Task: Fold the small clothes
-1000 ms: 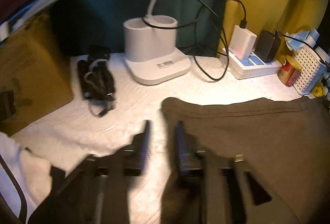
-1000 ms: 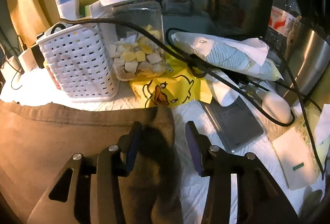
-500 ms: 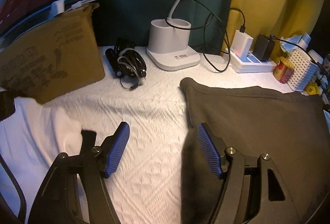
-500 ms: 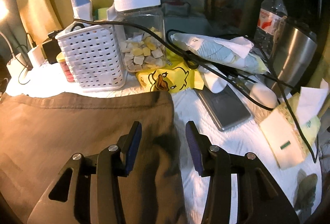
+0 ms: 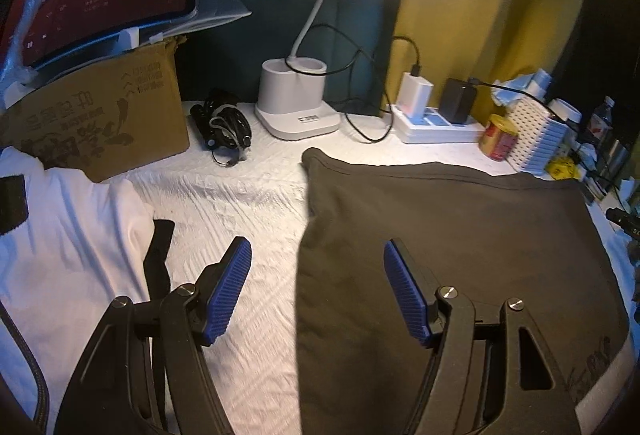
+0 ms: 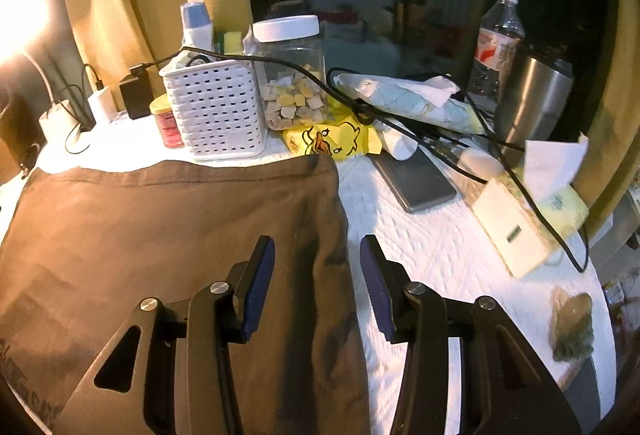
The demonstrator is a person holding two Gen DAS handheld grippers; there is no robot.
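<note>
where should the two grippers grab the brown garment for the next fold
Probably its two far corners: left gripper on the far-left corner, right gripper on the far-right. The brown garment lies flat with its side edges already between each pair of open jaws, so come in from the sides.

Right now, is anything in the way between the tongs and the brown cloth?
Nothing visible. Both open tongs, the left tongs and the right tongs, hang right over the brown cloth's side edges, with only bare white cover beside it.

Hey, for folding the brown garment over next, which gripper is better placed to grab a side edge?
Either, roughly. The left gripper straddles the brown garment at its left edge; the right gripper straddles its right edge. Both are open, so a two-handed fold looks likeliest.
</note>
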